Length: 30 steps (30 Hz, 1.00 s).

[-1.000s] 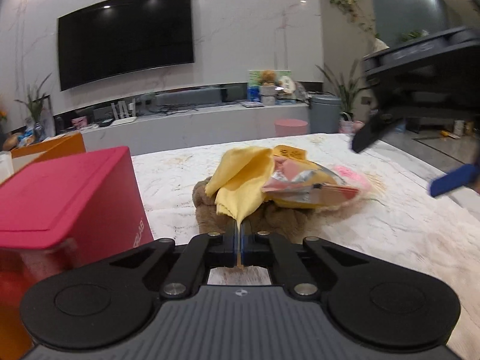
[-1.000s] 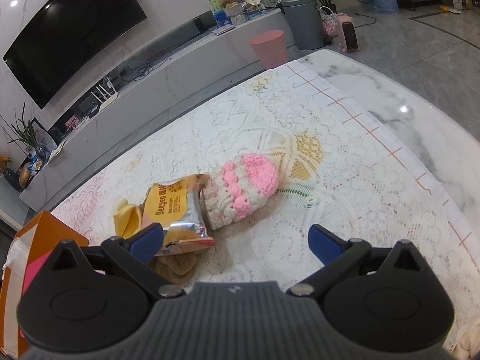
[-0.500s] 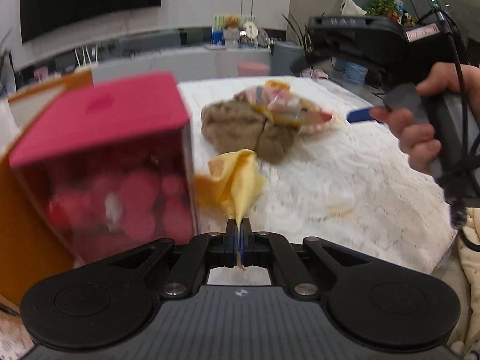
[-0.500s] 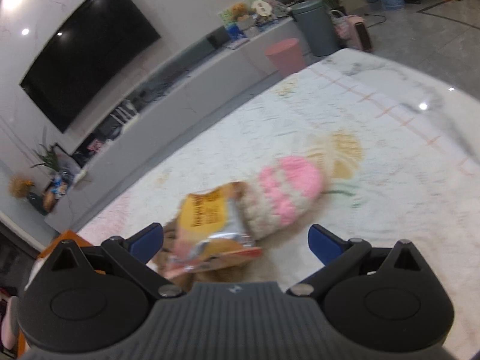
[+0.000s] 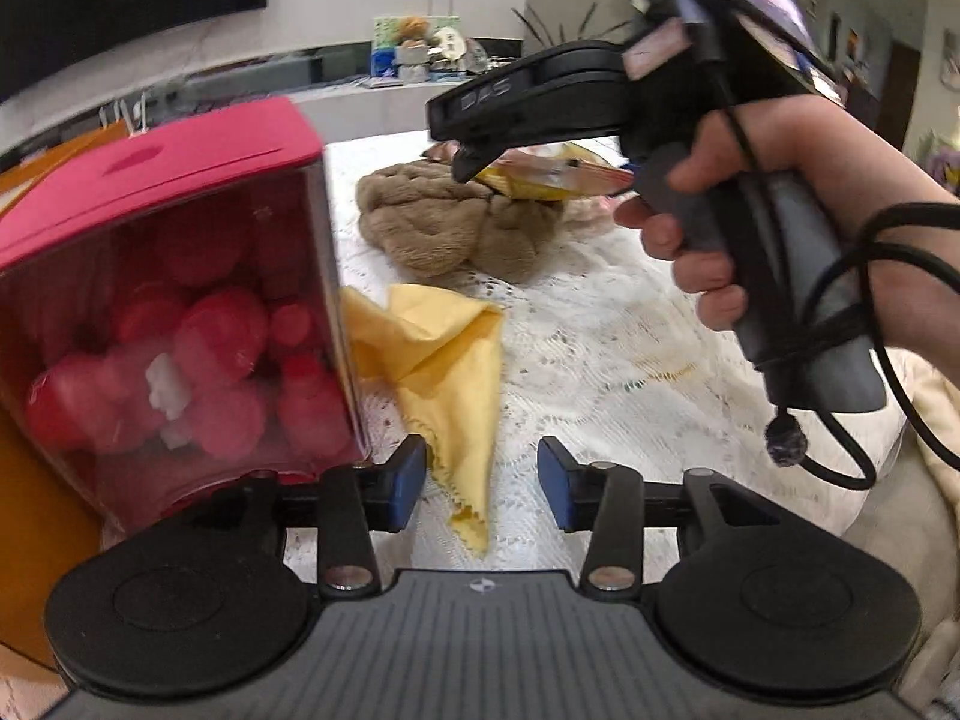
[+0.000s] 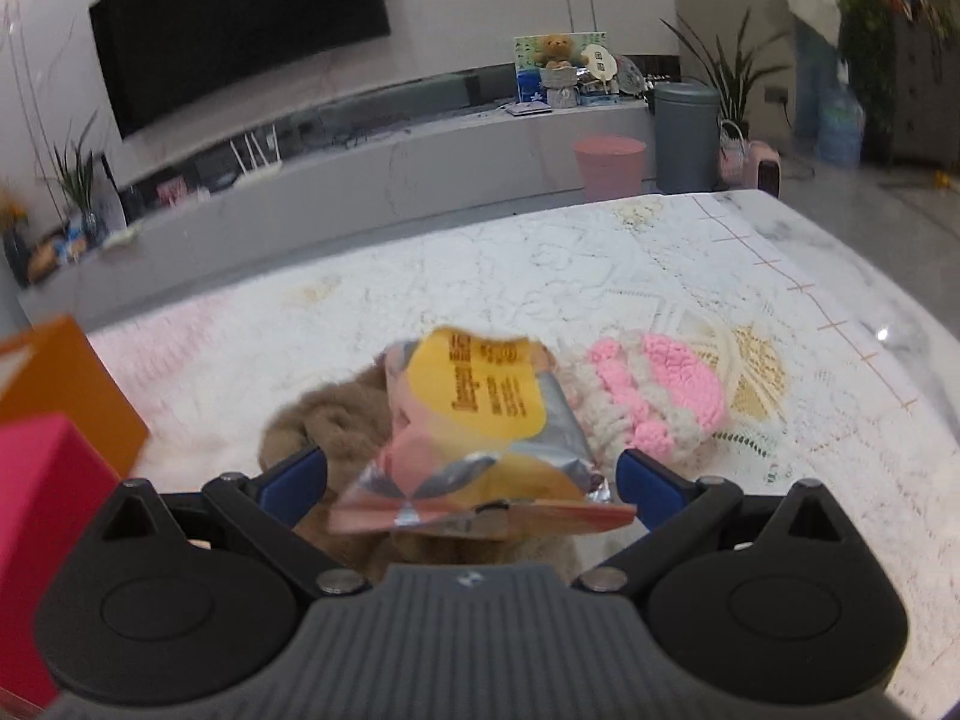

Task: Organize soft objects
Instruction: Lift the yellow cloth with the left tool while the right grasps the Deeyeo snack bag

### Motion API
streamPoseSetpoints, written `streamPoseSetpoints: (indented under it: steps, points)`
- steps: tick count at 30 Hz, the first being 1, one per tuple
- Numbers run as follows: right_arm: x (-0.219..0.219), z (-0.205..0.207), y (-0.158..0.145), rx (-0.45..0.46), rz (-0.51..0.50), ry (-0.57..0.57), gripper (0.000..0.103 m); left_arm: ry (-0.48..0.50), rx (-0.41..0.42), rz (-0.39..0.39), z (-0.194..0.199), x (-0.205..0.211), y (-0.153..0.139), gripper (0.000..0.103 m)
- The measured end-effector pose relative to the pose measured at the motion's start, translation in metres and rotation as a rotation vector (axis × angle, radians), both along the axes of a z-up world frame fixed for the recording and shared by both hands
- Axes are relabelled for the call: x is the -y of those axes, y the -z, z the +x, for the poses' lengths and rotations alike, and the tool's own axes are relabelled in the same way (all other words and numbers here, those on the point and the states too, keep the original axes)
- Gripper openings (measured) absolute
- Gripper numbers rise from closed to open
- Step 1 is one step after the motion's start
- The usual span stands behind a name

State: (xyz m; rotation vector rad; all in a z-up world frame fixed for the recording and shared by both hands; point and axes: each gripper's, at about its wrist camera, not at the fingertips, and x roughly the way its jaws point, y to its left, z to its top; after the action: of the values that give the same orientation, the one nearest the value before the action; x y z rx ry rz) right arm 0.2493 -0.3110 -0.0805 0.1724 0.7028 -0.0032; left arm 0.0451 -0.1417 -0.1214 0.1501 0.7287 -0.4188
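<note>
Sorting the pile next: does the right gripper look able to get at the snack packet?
Probably yes. The right gripper is open, the snack packet lies between its fingers atop the brown plush, nothing blocking.

Big dark TV on the marble wall, long low console under it. A teddy bear sits on the console; pink bucket and grey bin on the floor, leafy plant behind.
</note>
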Motion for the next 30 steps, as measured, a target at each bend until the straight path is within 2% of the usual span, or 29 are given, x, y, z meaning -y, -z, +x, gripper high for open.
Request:
streamPoseSetpoints:
  steps: [1,3,5,6,9,13,15,19,22,25,30]
  points:
    - [0.001,-0.001,0.003,0.005,-0.002,-0.002,0.091,0.007,0.004,0.008,-0.001,0.002,0.000,0.045]
    - [0.003,-0.002,0.003,0.011,0.001,-0.003,0.089,0.009,-0.001,-0.001,-0.001,0.002,0.000,0.039]
    - [0.007,-0.006,-0.001,0.034,0.008,-0.022,0.075,-0.018,0.007,-0.005,-0.001,0.003,0.002,0.029]
    - [0.008,-0.008,-0.005,0.041,0.010,-0.038,0.072,-0.028,0.014,-0.002,-0.002,0.003,0.004,0.027]
    - [0.010,-0.016,-0.015,0.046,0.023,-0.055,0.069,-0.036,0.020,0.000,-0.003,0.001,0.003,0.022]
    - [0.012,-0.027,-0.030,0.040,0.012,-0.076,0.066,-0.065,-0.005,-0.041,0.001,-0.005,0.001,0.013]
    - [0.013,-0.032,-0.038,0.024,0.003,-0.093,0.066,-0.084,-0.004,-0.045,0.003,-0.009,0.002,0.004]
    - [0.016,-0.045,-0.055,-0.008,-0.035,-0.124,0.066,-0.100,-0.013,-0.067,0.006,-0.016,0.001,0.003]
    - [0.026,-0.055,-0.060,-0.117,-0.039,-0.090,0.066,-0.107,-0.026,-0.087,0.007,-0.020,0.000,0.003]
    - [0.039,-0.070,-0.055,-0.181,-0.022,-0.089,0.066,-0.108,-0.025,-0.086,0.008,-0.020,-0.001,0.003]
    - [0.040,-0.076,-0.041,-0.250,-0.102,-0.107,0.065,-0.092,-0.013,-0.062,0.004,-0.017,-0.002,0.003]
